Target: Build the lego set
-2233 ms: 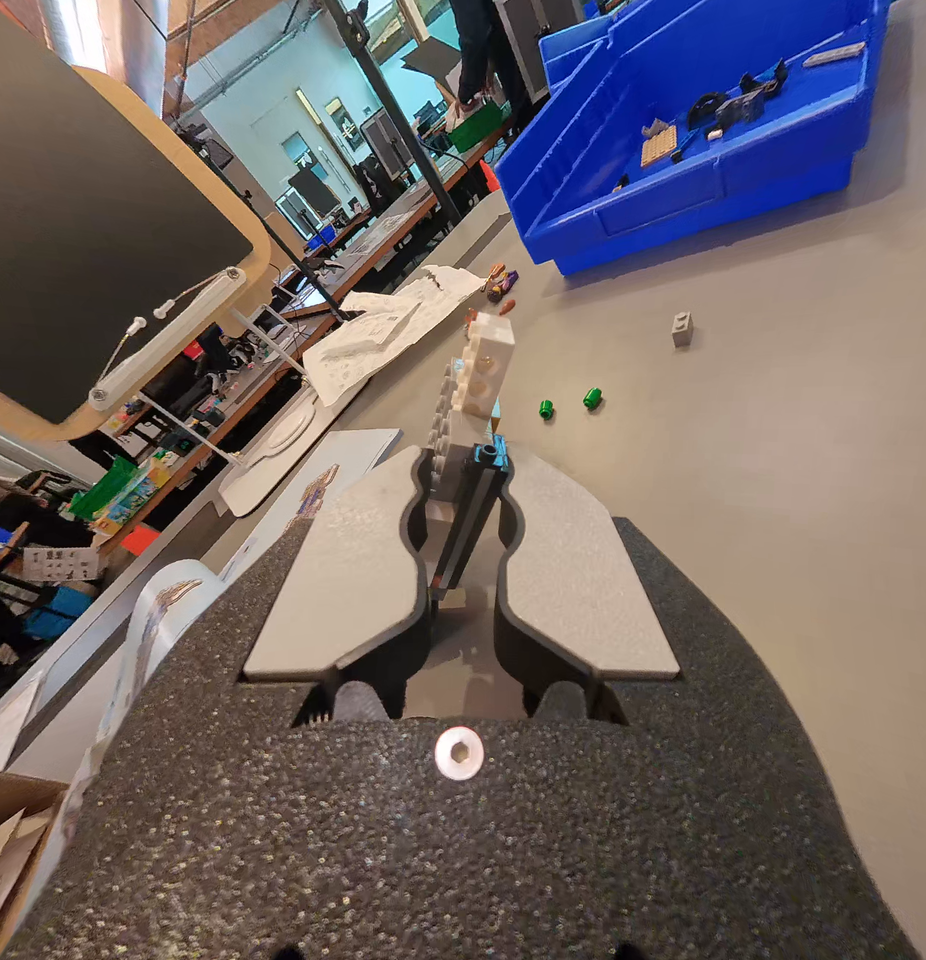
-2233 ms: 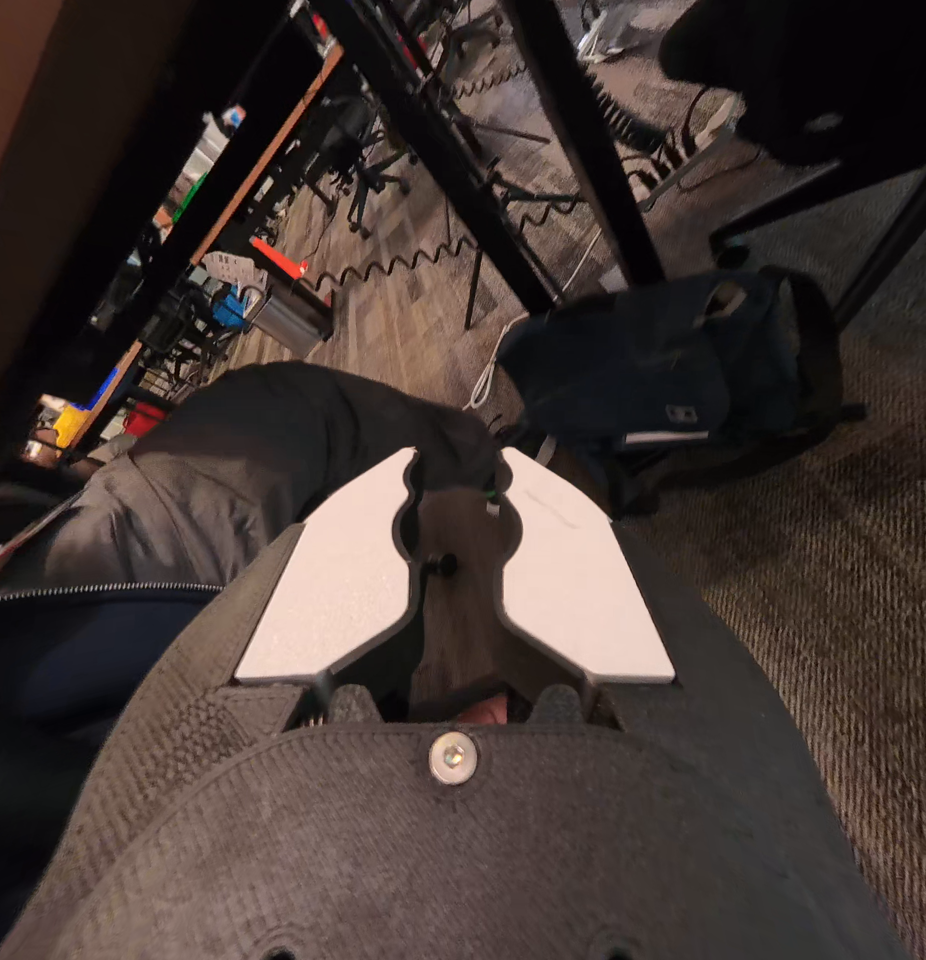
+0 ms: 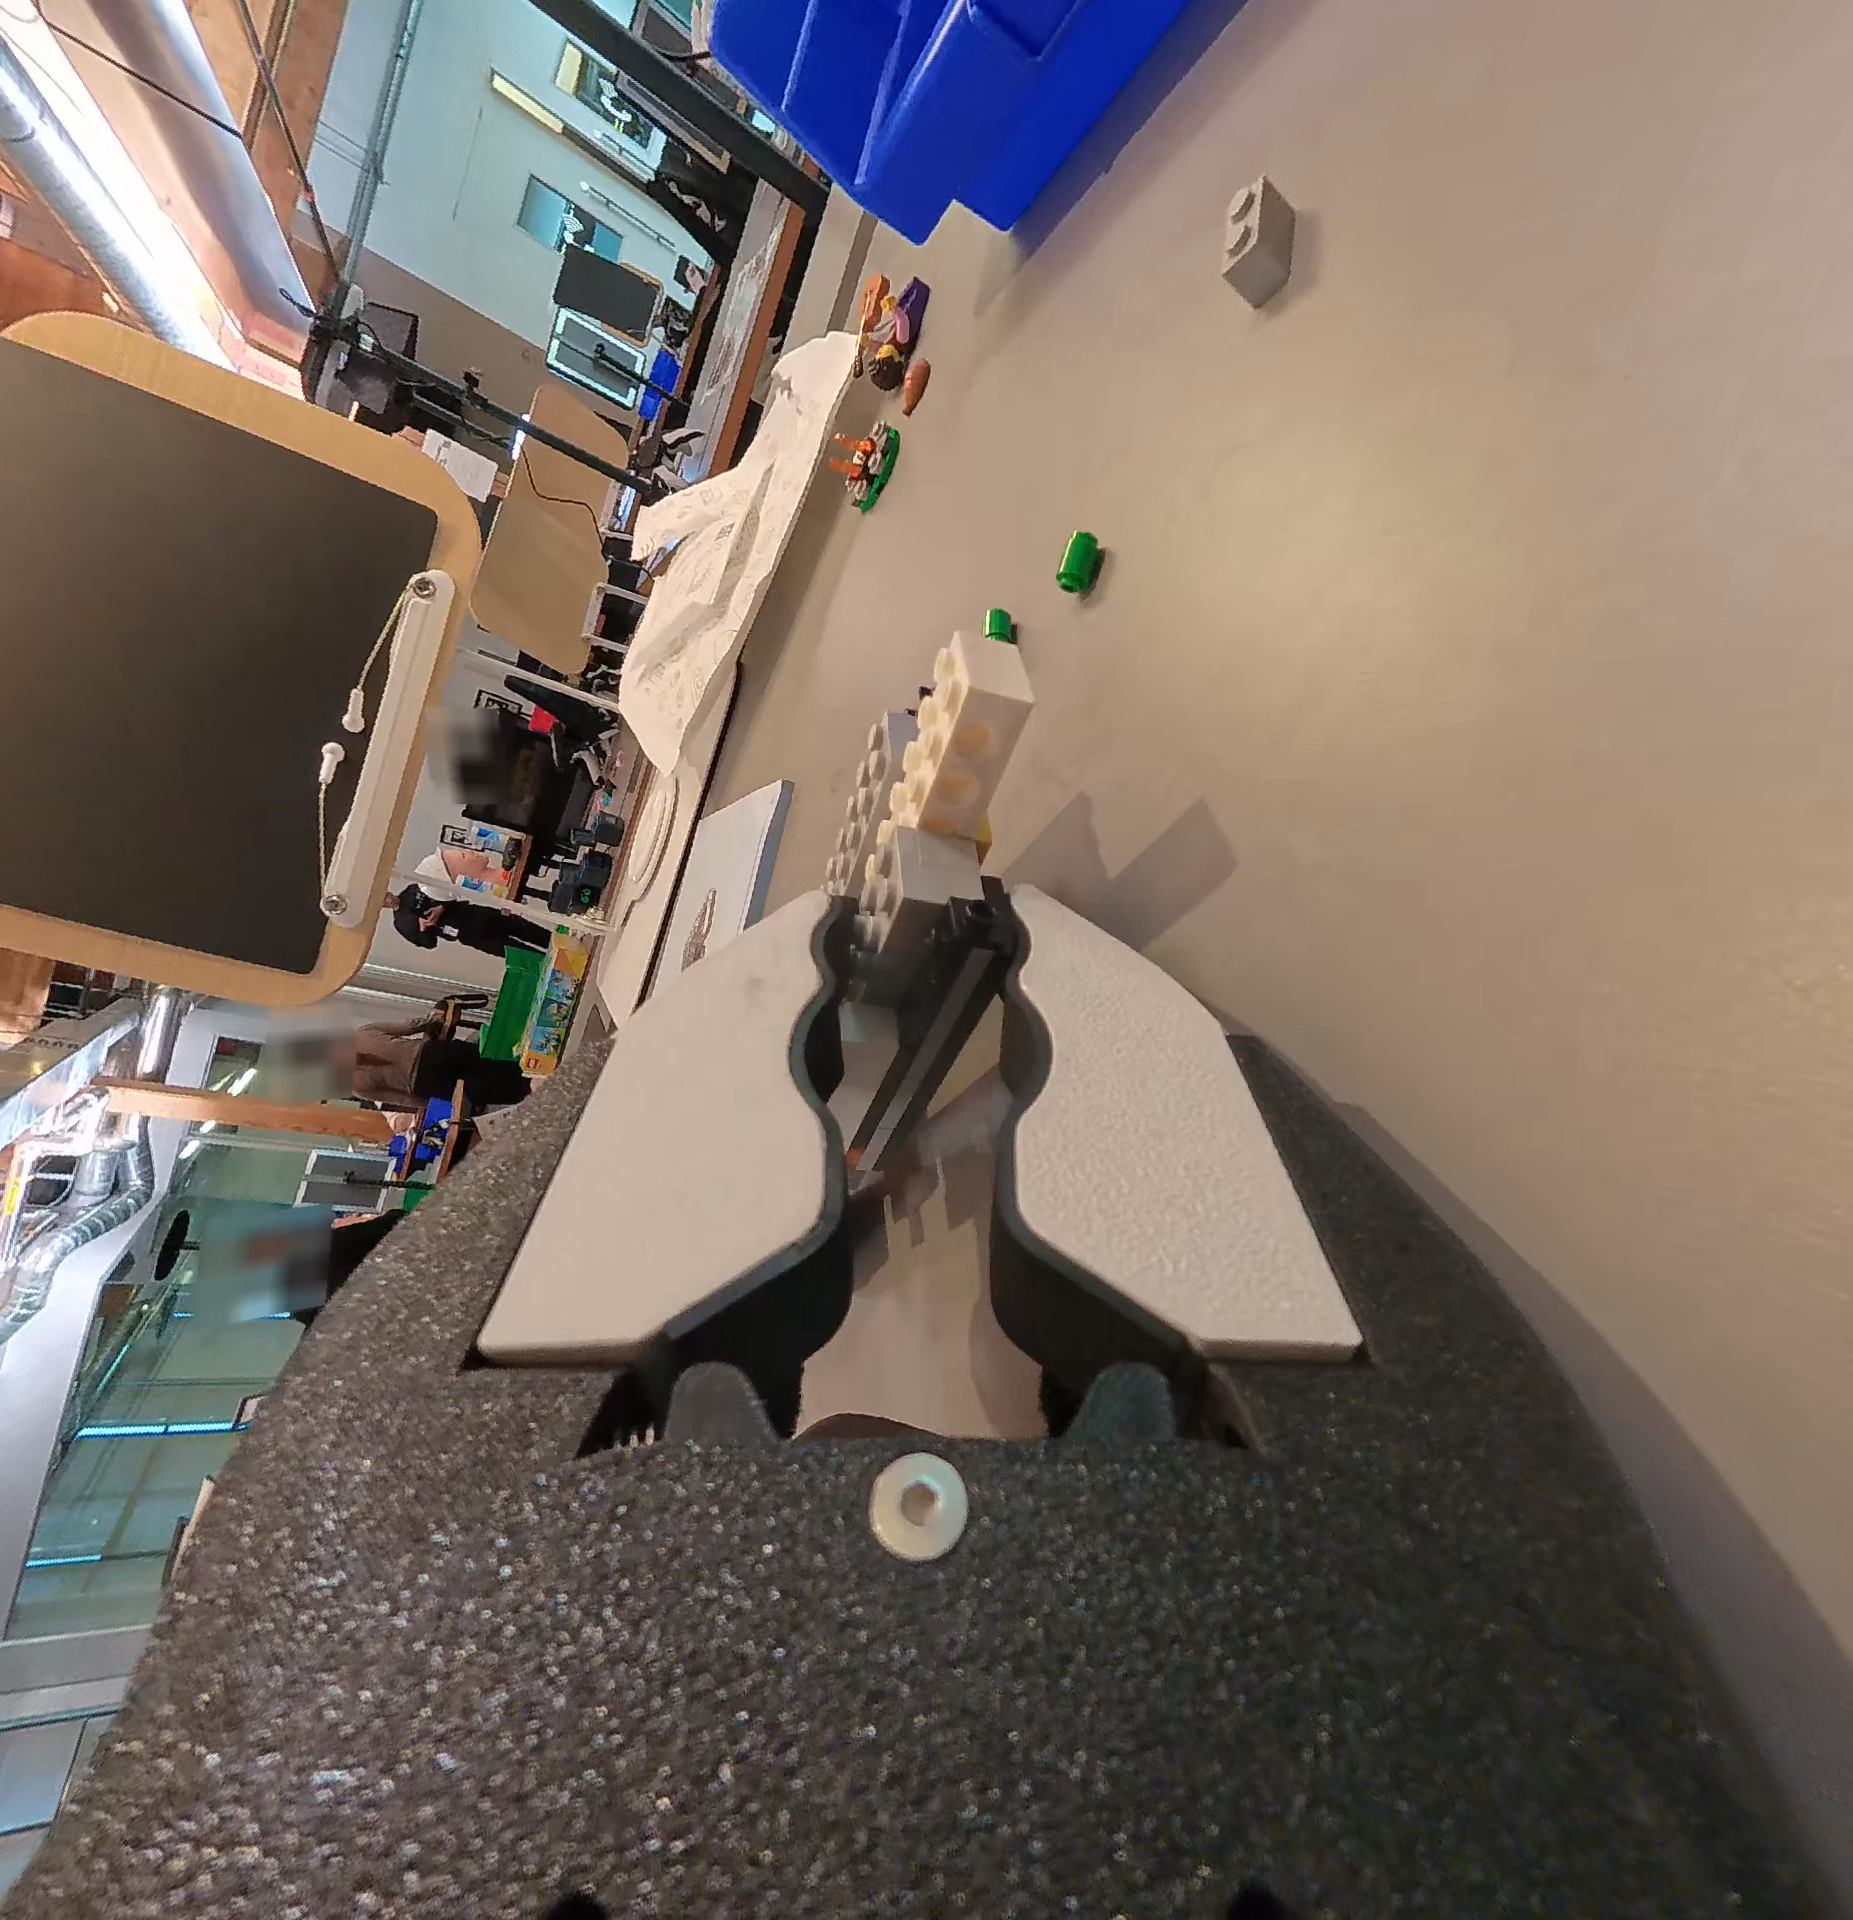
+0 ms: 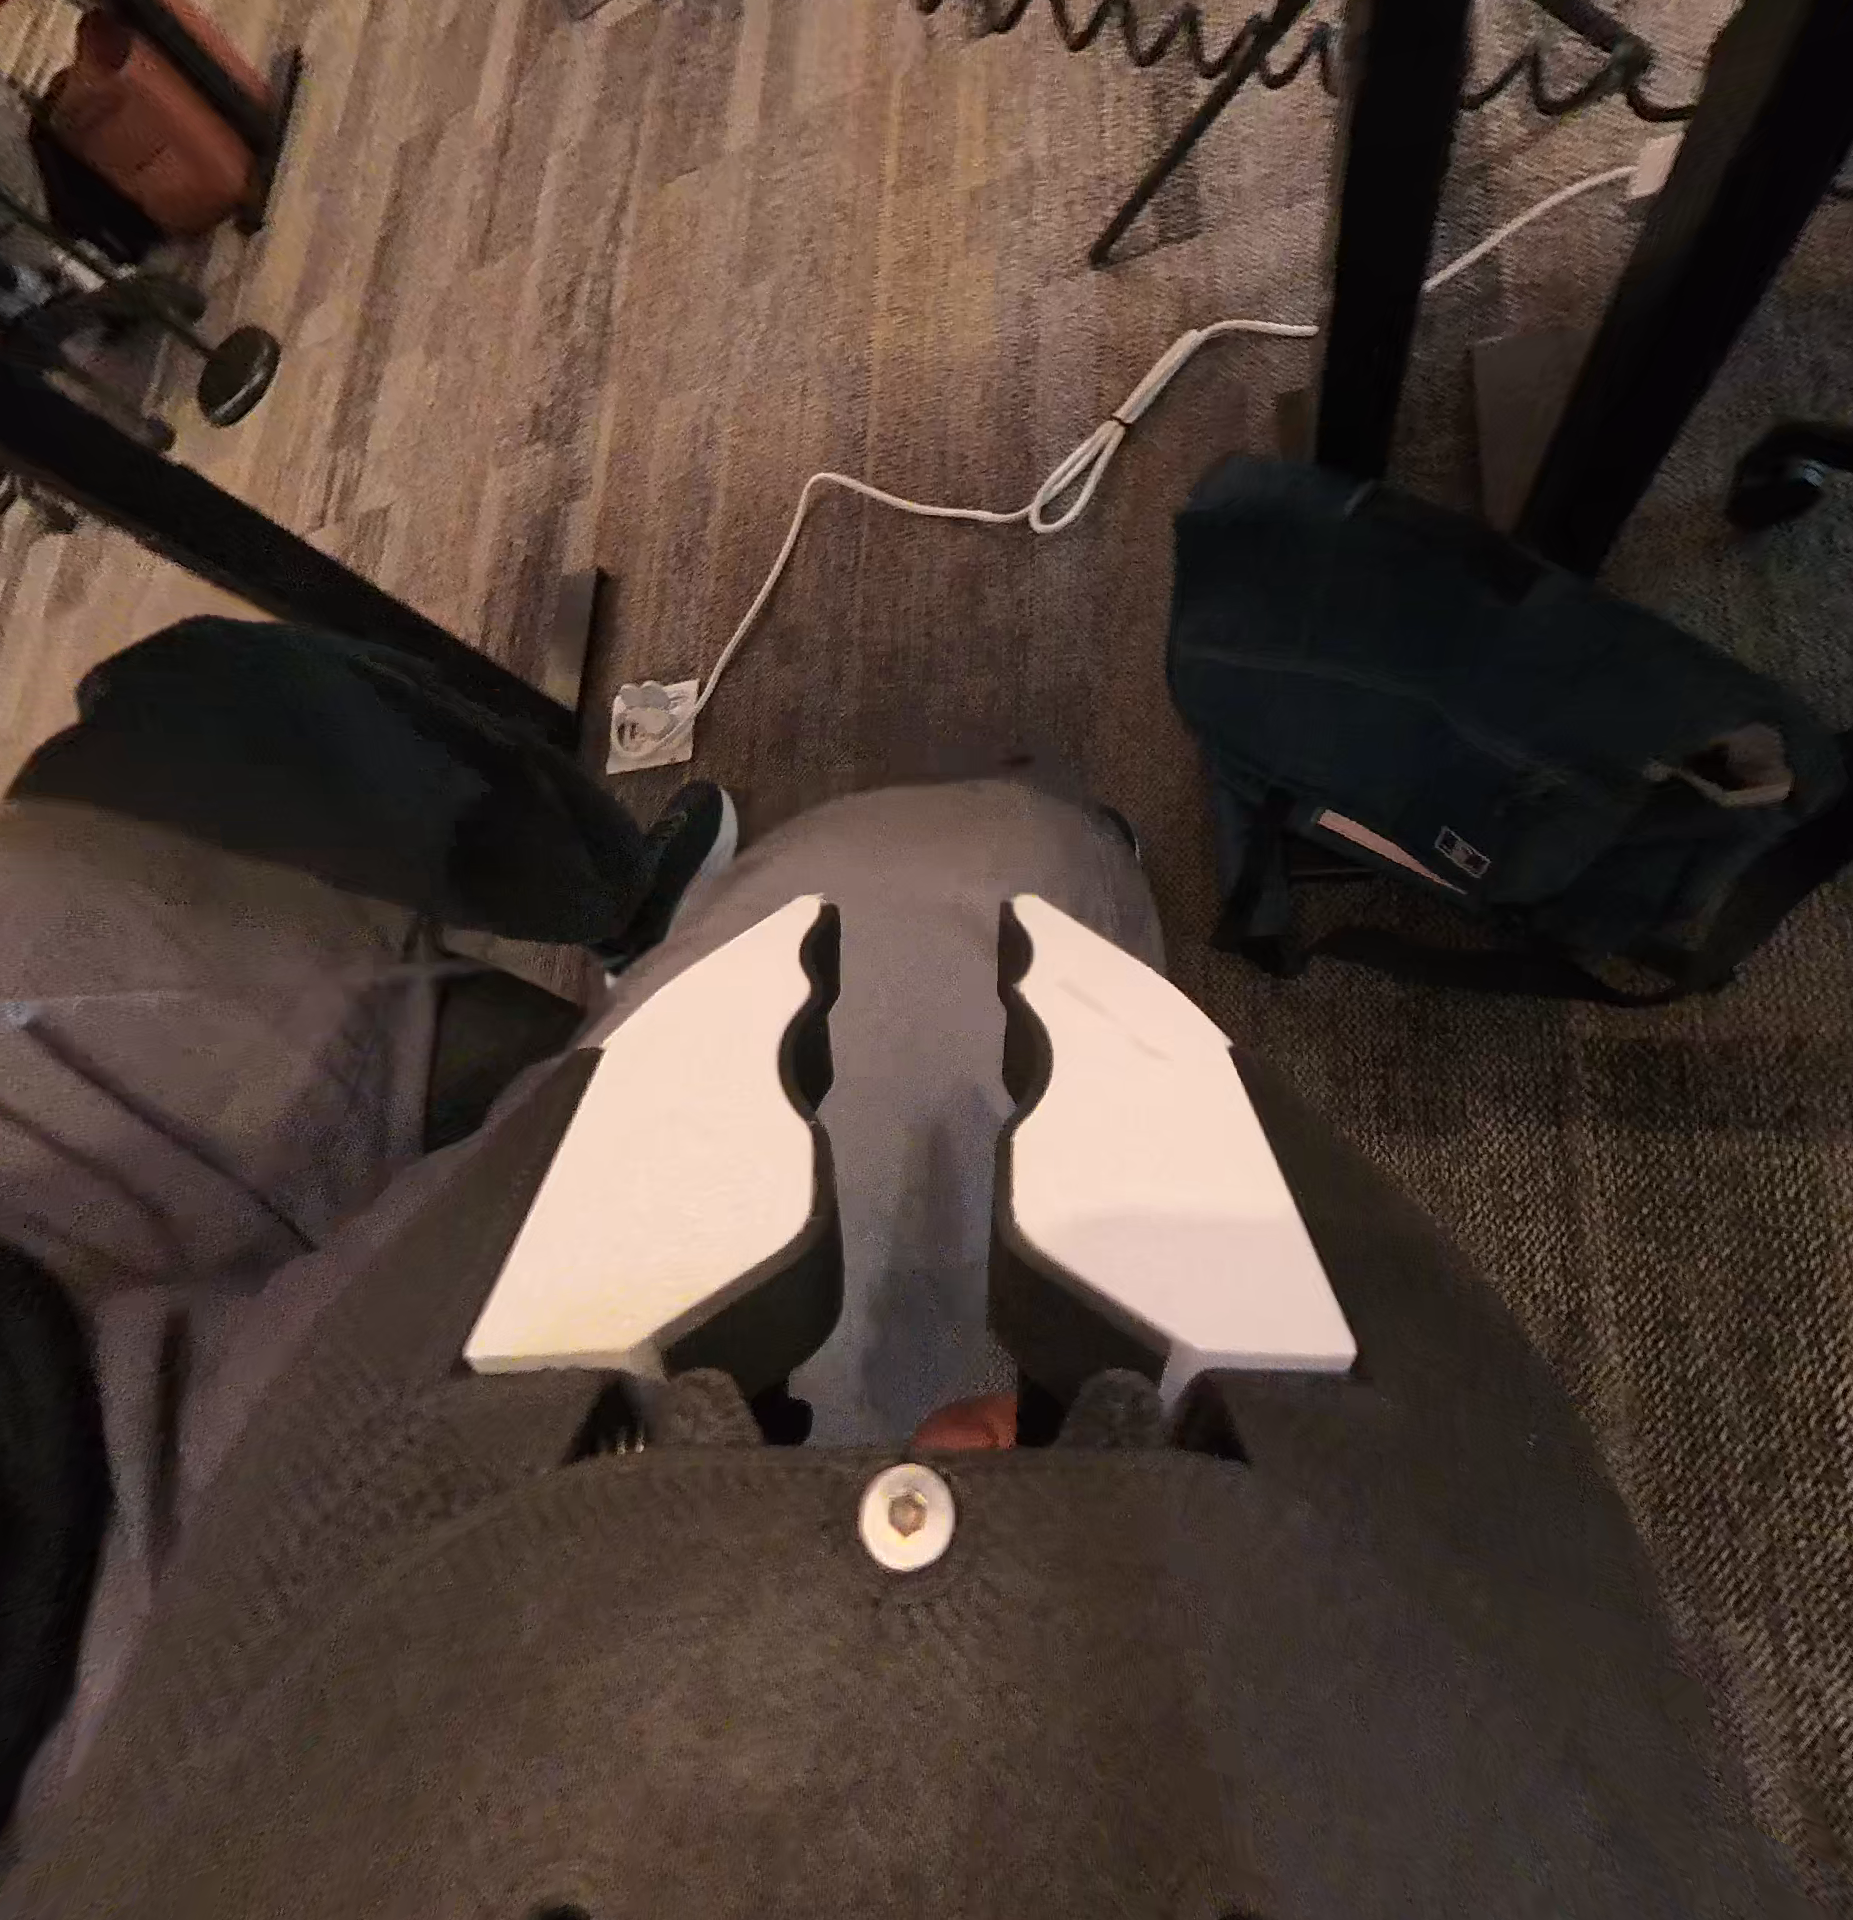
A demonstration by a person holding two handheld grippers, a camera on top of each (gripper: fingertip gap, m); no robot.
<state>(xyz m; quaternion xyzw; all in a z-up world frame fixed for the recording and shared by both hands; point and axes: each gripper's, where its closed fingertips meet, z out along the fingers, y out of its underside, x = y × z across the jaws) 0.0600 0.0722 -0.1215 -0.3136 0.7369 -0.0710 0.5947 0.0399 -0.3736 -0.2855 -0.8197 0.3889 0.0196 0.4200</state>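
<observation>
Grey tabletop carries a blue plastic bin, a loose grey brick and two small green studs. Left gripper clamps a white, grey and black toy-brick assembly held just above the tabletop, both pads pressed on its black base. Right gripper hangs over a grey trouser leg near a dark backpack on the carpet, jaws parted, nothing between them.
</observation>
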